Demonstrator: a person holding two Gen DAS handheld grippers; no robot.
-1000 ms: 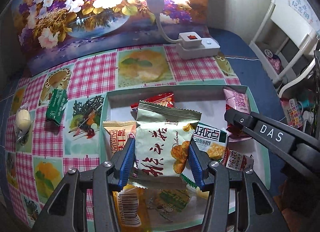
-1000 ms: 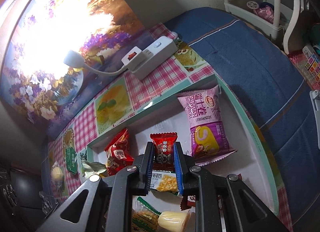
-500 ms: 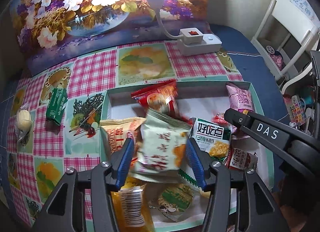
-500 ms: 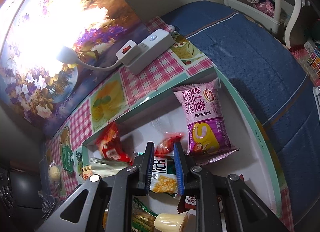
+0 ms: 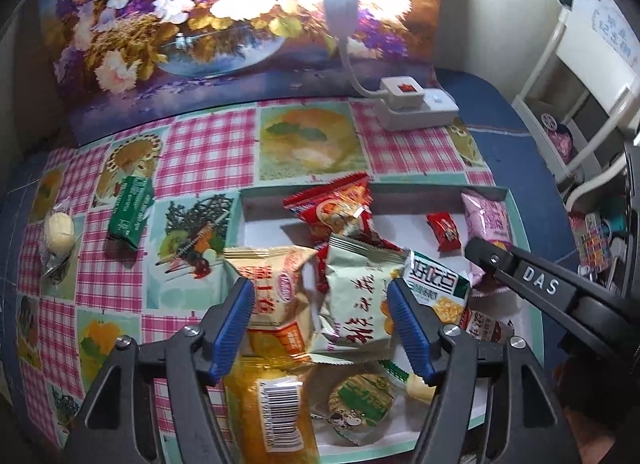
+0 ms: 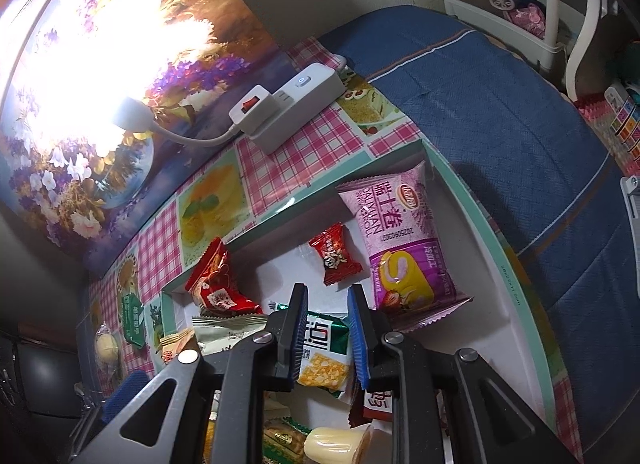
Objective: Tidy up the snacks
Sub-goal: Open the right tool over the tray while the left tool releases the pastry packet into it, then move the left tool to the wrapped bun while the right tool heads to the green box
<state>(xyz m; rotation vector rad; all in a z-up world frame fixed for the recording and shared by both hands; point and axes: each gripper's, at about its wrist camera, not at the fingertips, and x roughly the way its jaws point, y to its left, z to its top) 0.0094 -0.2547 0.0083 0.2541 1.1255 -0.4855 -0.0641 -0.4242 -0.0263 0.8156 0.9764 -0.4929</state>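
The left gripper [image 5: 320, 304] has just been opening, its jaws now apart and clear of the pale green packet [image 5: 358, 300] lying between them in the tray [image 5: 524, 224]. The right gripper [image 6: 327, 328] has parted slightly (nothing pinched), over a white-green packet [image 6: 322, 360]; the red candy [image 6: 334, 254] lies beyond, beside a pink packet [image 6: 400, 240].

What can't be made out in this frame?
- Left wrist view: the orange packet is cut off by the bottom edge and partly covered by the left tongs.
- Right wrist view: the pudding cup is cut off by the bottom edge.
- Both views: the picture behind the lamp is washed out by glare.
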